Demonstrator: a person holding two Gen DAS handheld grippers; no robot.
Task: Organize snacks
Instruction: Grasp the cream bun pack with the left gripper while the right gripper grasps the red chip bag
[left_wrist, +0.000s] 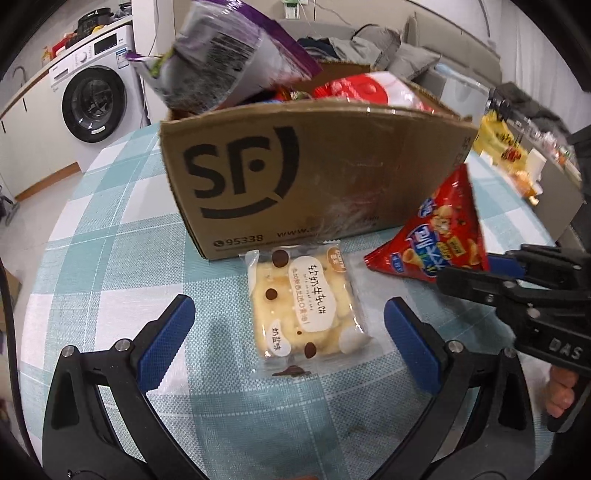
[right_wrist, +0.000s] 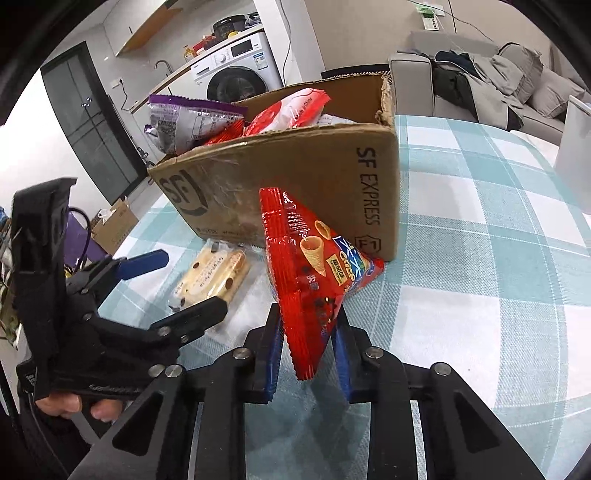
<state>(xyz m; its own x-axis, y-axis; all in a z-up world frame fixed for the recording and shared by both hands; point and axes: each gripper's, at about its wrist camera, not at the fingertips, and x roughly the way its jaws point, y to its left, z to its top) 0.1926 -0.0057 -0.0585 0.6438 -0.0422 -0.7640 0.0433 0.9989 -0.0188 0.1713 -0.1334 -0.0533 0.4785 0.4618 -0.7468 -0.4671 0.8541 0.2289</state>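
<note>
Right wrist: red snack bag (right_wrist: 314, 266) pinched in right claw (right_wrist: 308, 332).

Matt brown cardboard box (left_wrist: 332, 177), glossy red foil snack bag (right_wrist: 314, 280), woven checked tablecloth (left_wrist: 110, 229).

Bright, even light; fisheye-warped edges

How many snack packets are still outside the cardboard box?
2: clear-wrapped cream biscuit packet flat on the table, between the open left gripper fingers; red cone-snack bag pinched by the right gripper.
</note>
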